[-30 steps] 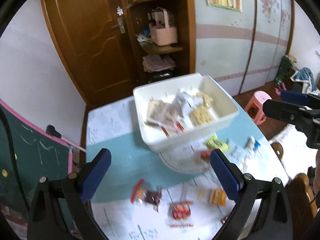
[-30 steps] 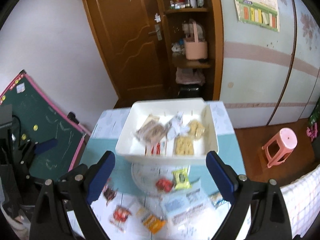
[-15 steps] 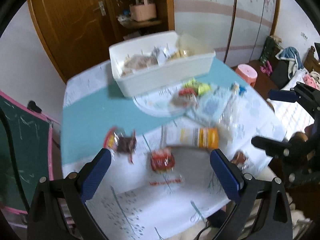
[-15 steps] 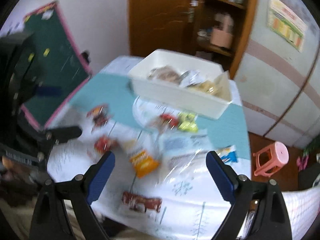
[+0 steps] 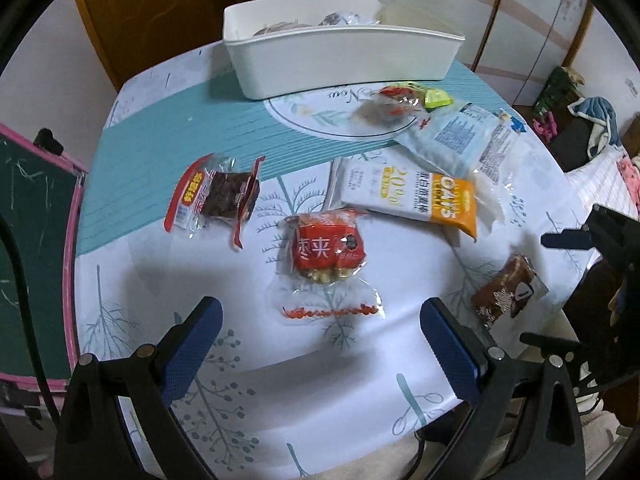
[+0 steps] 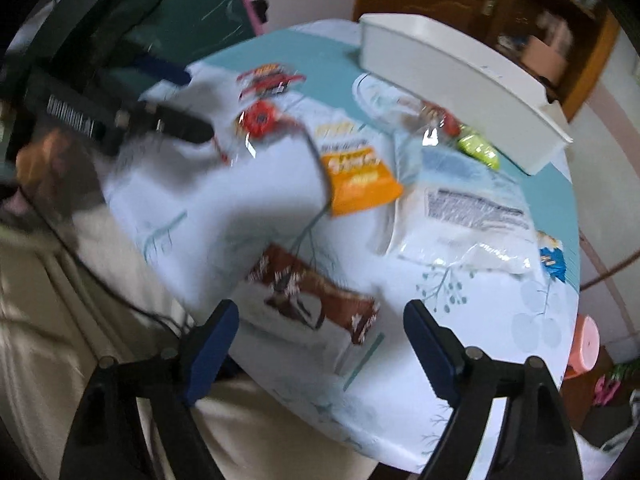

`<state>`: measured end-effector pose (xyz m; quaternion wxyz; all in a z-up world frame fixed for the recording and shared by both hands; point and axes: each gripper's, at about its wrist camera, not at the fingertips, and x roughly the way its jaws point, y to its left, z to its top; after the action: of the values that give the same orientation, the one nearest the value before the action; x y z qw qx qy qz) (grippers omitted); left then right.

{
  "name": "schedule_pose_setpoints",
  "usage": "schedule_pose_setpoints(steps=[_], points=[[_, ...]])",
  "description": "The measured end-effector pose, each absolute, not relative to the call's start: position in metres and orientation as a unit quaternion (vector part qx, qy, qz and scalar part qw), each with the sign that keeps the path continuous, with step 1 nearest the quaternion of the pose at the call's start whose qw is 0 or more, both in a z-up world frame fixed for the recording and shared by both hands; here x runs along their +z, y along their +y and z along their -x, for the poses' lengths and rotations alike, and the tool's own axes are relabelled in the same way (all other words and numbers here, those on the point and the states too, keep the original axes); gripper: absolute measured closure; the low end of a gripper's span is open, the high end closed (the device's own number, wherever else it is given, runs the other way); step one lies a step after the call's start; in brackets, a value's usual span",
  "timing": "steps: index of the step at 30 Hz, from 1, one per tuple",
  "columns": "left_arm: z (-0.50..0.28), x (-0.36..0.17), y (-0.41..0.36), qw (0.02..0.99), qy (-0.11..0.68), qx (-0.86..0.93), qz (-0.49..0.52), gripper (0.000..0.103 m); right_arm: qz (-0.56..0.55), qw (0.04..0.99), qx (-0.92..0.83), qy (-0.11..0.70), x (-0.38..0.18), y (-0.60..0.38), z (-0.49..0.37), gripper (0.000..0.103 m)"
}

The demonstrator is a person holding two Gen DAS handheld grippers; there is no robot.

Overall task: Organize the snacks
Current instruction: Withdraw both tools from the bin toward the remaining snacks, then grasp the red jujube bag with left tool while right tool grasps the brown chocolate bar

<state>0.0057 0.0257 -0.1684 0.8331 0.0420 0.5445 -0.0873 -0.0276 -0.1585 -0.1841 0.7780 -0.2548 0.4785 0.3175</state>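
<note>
Descending from the raised position of a second ago, both grippers now stand low over the table [image 5: 132, 128], so the white bin [image 5: 340, 60], then central in both views, sits at the far edge with several snacks already inside. The left gripper [image 5: 320, 344] holds its fingers wide and empty, lined up just short of the red snack packet [image 5: 328, 250]. The right gripper [image 6: 318, 348] has rolled and dropped toward the brown chocolate bar [image 6: 316, 294]; its jaws are closing from wide, with the bar's near end roughly between them but not yet pinched. The orange oat bar [image 5: 412, 198], the pale blue bag [image 5: 460, 138] and the dark date packet [image 5: 218, 198] lie loose. Judgement: the reach phase is ending; two pickups come next.
</note>
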Motion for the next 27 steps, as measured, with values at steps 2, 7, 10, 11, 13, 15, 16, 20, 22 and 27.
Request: schedule_pose_setpoints(steps=[2, 7, 10, 11, 13, 15, 16, 20, 22, 27], points=[[-0.009, -0.171, 0.027, 0.831, 0.548, -0.086, -0.034, 0.004, 0.271, 0.771, 0.317, 0.481, -0.194, -0.157, 0.027, 0.021], [-0.019, -0.179, 0.027, 0.827, 0.556, -0.08, -0.018, 0.004, 0.254, 0.773, 0.328, 0.48, -0.2, -0.153, 0.016, 0.025], [-0.027, -0.183, 0.027, 0.825, 0.561, -0.075, -0.003, 0.004, 0.239, 0.772, 0.338, 0.482, -0.2, -0.149, 0.009, 0.027], [-0.029, -0.184, 0.028, 0.824, 0.562, -0.073, 0.003, 0.004, 0.23, 0.77, 0.343, 0.486, -0.2, -0.148, 0.007, 0.029], [-0.035, -0.188, 0.028, 0.821, 0.566, -0.07, 0.015, 0.004, 0.222, 0.775, 0.342, 0.483, -0.199, -0.146, 0.006, 0.038], [-0.04, -0.192, 0.026, 0.818, 0.57, -0.069, 0.018, 0.007, 0.218, 0.779, 0.34, 0.479, -0.198, -0.145, 0.007, 0.051], [-0.042, -0.195, 0.025, 0.816, 0.573, -0.067, 0.016, 0.01, 0.214, 0.781, 0.336, 0.481, -0.198, -0.145, 0.007, 0.052], [-0.05, -0.207, 0.02, 0.807, 0.587, -0.063, 0.015, 0.03, 0.201, 0.791, 0.321, 0.481, -0.198, -0.145, 0.008, 0.058], [-0.053, -0.21, 0.019, 0.807, 0.587, -0.057, 0.014, 0.036, 0.197, 0.794, 0.316, 0.481, -0.198, -0.146, 0.009, 0.059], [-0.057, -0.21, 0.015, 0.813, 0.58, -0.05, 0.011, 0.046, 0.187, 0.801, 0.305, 0.48, -0.199, -0.145, 0.011, 0.06]])
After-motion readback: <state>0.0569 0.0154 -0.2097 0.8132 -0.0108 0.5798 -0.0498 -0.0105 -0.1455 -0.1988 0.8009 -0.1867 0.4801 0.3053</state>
